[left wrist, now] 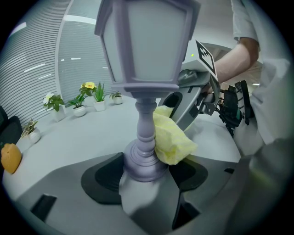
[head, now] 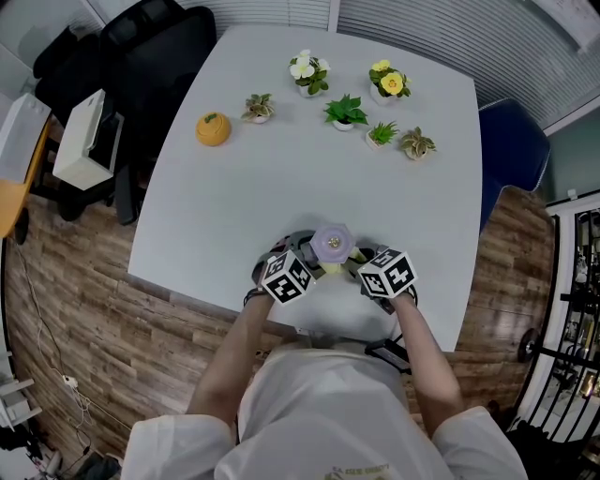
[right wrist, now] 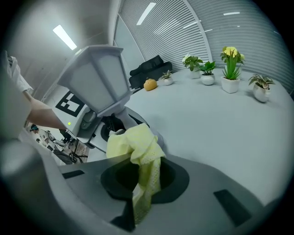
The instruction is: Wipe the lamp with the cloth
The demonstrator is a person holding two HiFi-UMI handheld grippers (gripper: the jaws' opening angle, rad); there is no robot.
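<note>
Lamp (head: 332,246): low middle of the head view, near the table's (head: 234,197) front edge.
Left gripper (left wrist: 146,178): pinching the lamp foot, keeping it upright.
Right gripper (right wrist: 143,176): pinching the yellow cloth (right wrist: 138,146), pressed on the stem.
Wipe: slow rubs up and down, foot held tight.
Room: bare table behind; little plants (head: 347,111) far up top; front edge close.

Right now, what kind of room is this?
Probably an office or meeting room: a large white table, a black office chair beside it, and slatted blinds along the wall.
</note>
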